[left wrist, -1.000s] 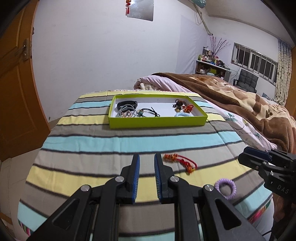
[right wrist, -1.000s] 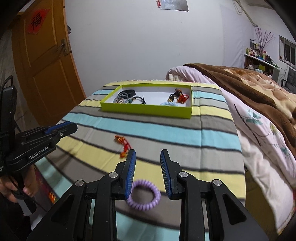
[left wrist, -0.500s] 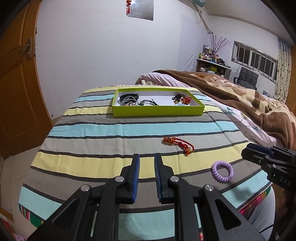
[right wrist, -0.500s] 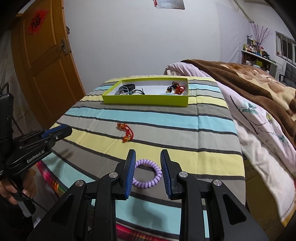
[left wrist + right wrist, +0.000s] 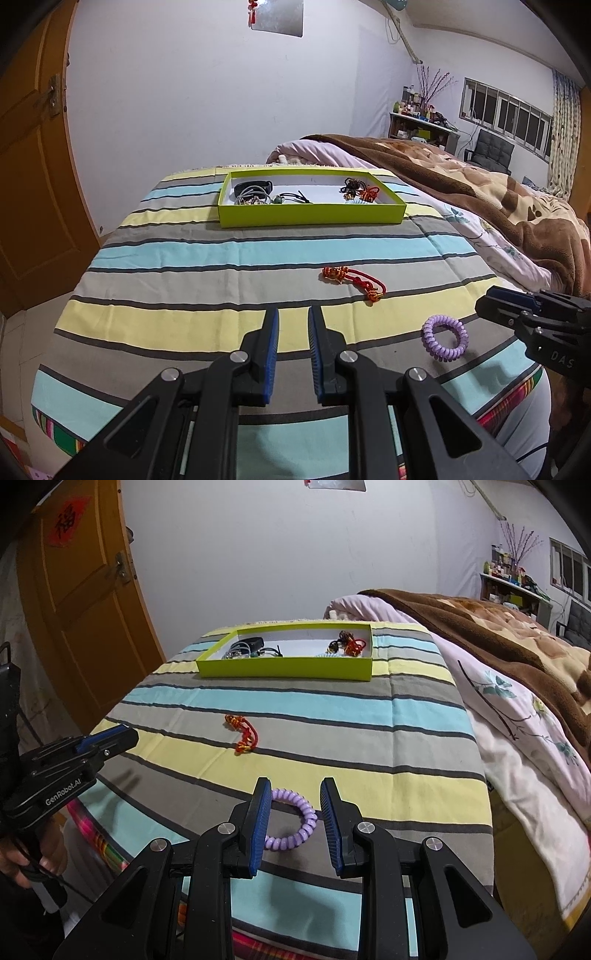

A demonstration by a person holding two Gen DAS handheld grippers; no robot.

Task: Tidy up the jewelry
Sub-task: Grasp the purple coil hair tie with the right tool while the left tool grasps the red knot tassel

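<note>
A lime-green tray (image 5: 310, 218) (image 5: 284, 669) with several hair ties and cords inside stands at the far end of the striped cloth. A red knotted cord (image 5: 354, 280) (image 5: 244, 732) lies mid-cloth. A purple coil hair tie (image 5: 445, 338) (image 5: 308, 821) lies near the front edge. My right gripper (image 5: 294, 782) hovers over the hair tie, open, its pads either side of it in view and not touching. My left gripper (image 5: 293, 310) is open with a narrow gap and nothing in it, short of the red cord. Each gripper shows in the other's view: right (image 5: 496, 308), left (image 5: 110, 740).
The cloth-covered table drops off at its front and sides. A bed with a pink floral quilt (image 5: 517, 716) and a brown blanket (image 5: 480, 192) runs along the right. An orange door (image 5: 81, 602) stands at the left. A hand (image 5: 18, 860) holds the left gripper's handle.
Both views have drawn back from the table, so the tray looks farther off. The purple tie now lies nearer the right fingertips. Neither gripper's gap has changed.
</note>
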